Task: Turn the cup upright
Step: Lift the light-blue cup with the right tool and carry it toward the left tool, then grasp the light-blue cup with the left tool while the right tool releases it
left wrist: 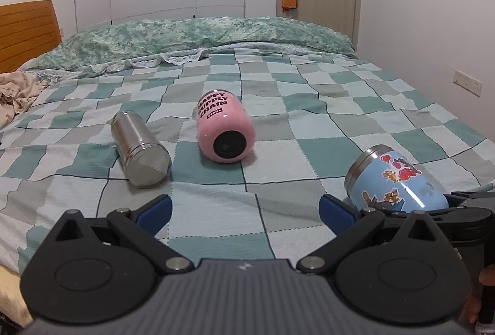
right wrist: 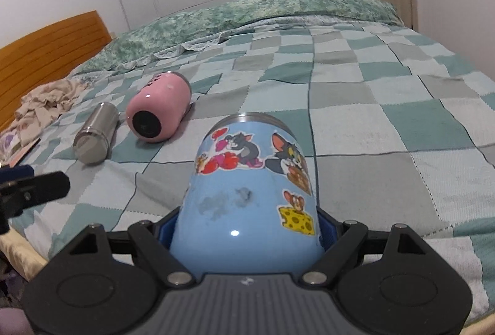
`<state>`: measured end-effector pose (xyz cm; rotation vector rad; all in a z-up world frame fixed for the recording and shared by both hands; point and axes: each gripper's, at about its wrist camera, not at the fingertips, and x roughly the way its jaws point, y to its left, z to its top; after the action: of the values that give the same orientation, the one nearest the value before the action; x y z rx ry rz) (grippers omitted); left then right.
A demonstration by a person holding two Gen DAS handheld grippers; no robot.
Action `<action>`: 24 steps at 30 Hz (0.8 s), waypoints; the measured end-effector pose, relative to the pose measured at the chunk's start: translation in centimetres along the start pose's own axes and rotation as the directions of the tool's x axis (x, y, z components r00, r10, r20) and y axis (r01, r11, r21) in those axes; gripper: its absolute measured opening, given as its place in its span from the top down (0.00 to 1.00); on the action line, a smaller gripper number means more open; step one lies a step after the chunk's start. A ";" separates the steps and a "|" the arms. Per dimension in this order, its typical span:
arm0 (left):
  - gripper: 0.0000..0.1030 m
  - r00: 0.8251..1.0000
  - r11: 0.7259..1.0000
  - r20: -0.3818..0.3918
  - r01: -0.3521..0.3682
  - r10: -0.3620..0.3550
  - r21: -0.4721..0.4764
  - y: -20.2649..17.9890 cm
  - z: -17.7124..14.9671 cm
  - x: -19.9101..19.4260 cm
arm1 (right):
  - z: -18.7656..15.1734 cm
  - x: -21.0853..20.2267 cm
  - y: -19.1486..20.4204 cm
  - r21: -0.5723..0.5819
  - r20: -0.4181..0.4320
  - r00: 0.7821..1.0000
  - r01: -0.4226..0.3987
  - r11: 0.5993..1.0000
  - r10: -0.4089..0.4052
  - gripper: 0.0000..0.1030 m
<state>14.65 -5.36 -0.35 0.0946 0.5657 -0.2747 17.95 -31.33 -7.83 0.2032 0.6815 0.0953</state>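
Note:
A light blue cup with cartoon stickers lies tilted between my right gripper's blue pads, its steel rim pointing away from me. The right gripper is shut on the cup's rounded base end. The same blue cup shows at the right in the left wrist view, raised off the bed. My left gripper is open and empty above the checked bedspread, left of the blue cup. Its finger shows at the left edge of the right wrist view.
A pink cup with black lettering and a steel cup lie on their sides mid-bed; both also show in the right wrist view, pink and steel. Crumpled beige cloth lies left. A wooden headboard is at far left.

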 end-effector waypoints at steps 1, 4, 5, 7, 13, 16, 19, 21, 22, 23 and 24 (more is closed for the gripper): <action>0.00 1.000 1.000 0.003 -0.002 0.002 0.001 -0.1 0.1 -0.2 | 0.2 0.0 -0.1 0.004 -0.003 1.000 -0.004 1.000 0.004 0.18; 0.00 1.000 1.000 0.016 0.005 -0.005 0.013 -0.3 0.2 -0.8 | 1.0 -1.3 -1.1 0.063 0.004 0.998 -0.066 0.996 0.066 0.05; 0.00 1.000 1.000 0.016 0.010 -0.010 0.017 -0.4 0.4 -1.0 | 1.2 -2.2 -1.4 0.065 0.028 0.997 -0.080 0.995 0.079 0.00; 0.00 1.000 1.000 0.015 0.023 -0.024 0.021 -0.8 0.7 -1.1 | 1.9 -4.5 -2.0 0.050 0.095 0.992 -0.093 0.994 0.088 0.00; 0.00 0.995 0.995 -0.023 0.094 -0.093 0.026 -3.5 1.9 -0.4 | 4.2 -9.6 -6.6 -0.013 0.220 0.974 -0.060 0.998 0.061 0.00; 0.00 0.989 0.990 -0.060 0.139 -0.139 0.012 -5.6 2.6 0.6 | 4.7 -10.4 -9.3 -0.039 0.225 0.974 -0.004 0.999 0.013 0.00; 0.00 0.979 0.984 -0.106 0.176 -0.175 0.008 -7.9 3.4 1.8 | 4.8 -10.6 -11.9 -0.036 0.220 0.975 0.037 0.999 -0.028 0.00; 0.00 0.977 0.984 -0.130 0.173 -0.168 0.033 -9.8 4.0 2.7 | 4.7 -10.4 -13.6 -0.030 0.214 0.976 0.053 0.998 -0.046 0.00; 0.00 0.978 0.985 -0.140 0.166 -0.158 0.048 -10.6 4.2 3.1 | 4.5 -10.3 -14.3 -0.026 0.210 0.976 0.058 0.998 -0.051 0.00; 0.00 0.977 0.986 -0.152 0.159 -0.149 0.057 -11.4 4.5 3.5 | 4.4 -10.1 -14.9 -0.023 0.205 0.977 0.060 0.998 -0.054 0.00; 0.00 0.975 0.986 -0.165 0.158 -0.147 0.057 -11.9 4.7 4.0 | 4.2 -10.0 -15.3 -0.022 0.200 0.978 0.061 0.998 -0.055 0.00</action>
<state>16.92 -18.48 1.28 0.1419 0.7255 -0.4393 13.17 -48.48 -1.87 0.1629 0.4858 0.0277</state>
